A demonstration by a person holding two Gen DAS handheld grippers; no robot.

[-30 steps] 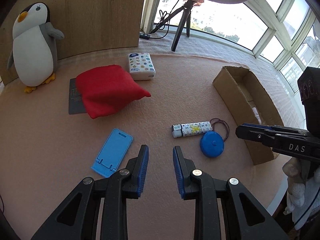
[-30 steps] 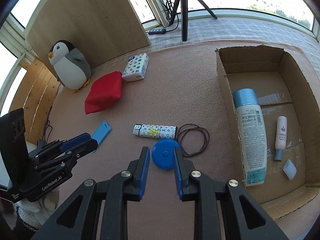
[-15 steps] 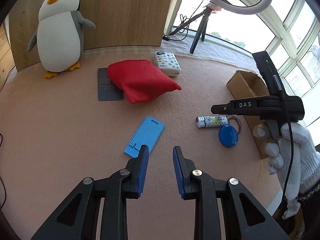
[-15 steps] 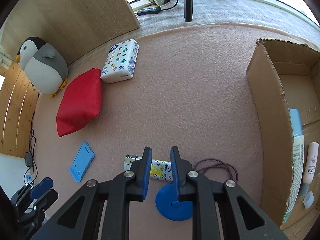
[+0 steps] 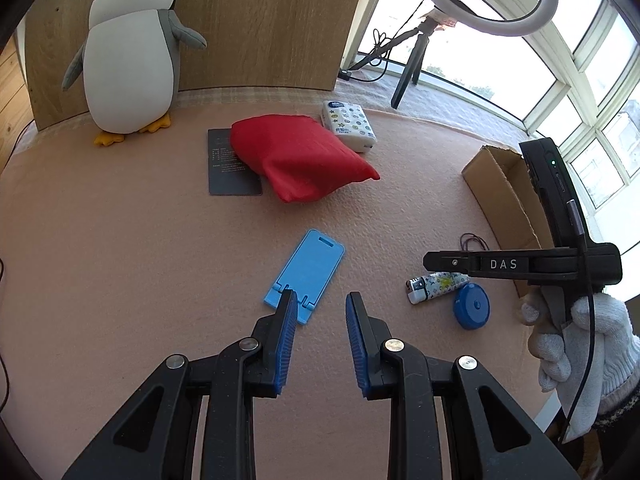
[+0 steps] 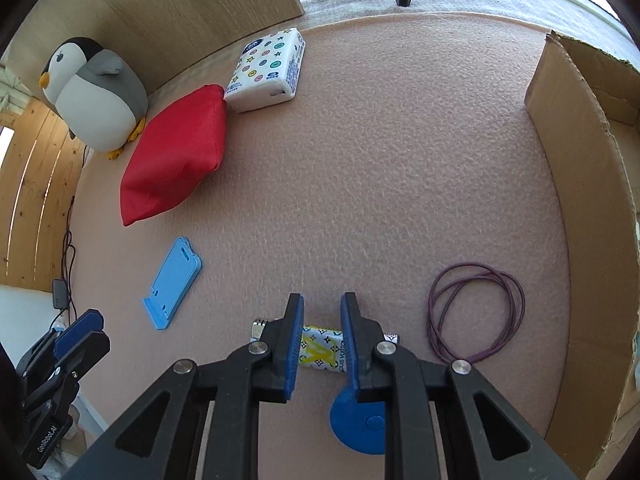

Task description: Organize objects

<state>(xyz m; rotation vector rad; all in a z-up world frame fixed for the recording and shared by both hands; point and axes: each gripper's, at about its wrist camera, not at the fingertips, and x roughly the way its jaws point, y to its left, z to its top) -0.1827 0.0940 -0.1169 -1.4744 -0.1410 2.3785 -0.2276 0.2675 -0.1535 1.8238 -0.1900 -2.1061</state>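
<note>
On the pink mat lies a patterned lighter (image 6: 320,350), crosswise under my right gripper (image 6: 322,297). Its jaws stand a narrow gap apart, just above the lighter, with no pad pressing on it. A round blue tape measure (image 6: 360,420) sits right behind the lighter, partly hidden by the right finger. In the left wrist view the right gripper (image 5: 430,259), held by a gloved hand, hovers over the lighter (image 5: 438,286) and the tape measure (image 5: 472,306). My left gripper (image 5: 321,296) is open and holds nothing, its tips at the near end of a blue phone stand (image 5: 306,274).
An open cardboard box (image 6: 580,200) stands at the right, with a purple elastic loop (image 6: 476,312) beside it. Farther back lie a red pouch (image 5: 296,160) on a dark card (image 5: 226,172), a tissue pack (image 5: 348,124) and a plush penguin (image 5: 128,56) against a wooden board.
My right gripper has come down and forward, from behind the tape measure to just over the lighter, its jaws a little narrower. My left gripper drew back towards the phone stand, then held still.
</note>
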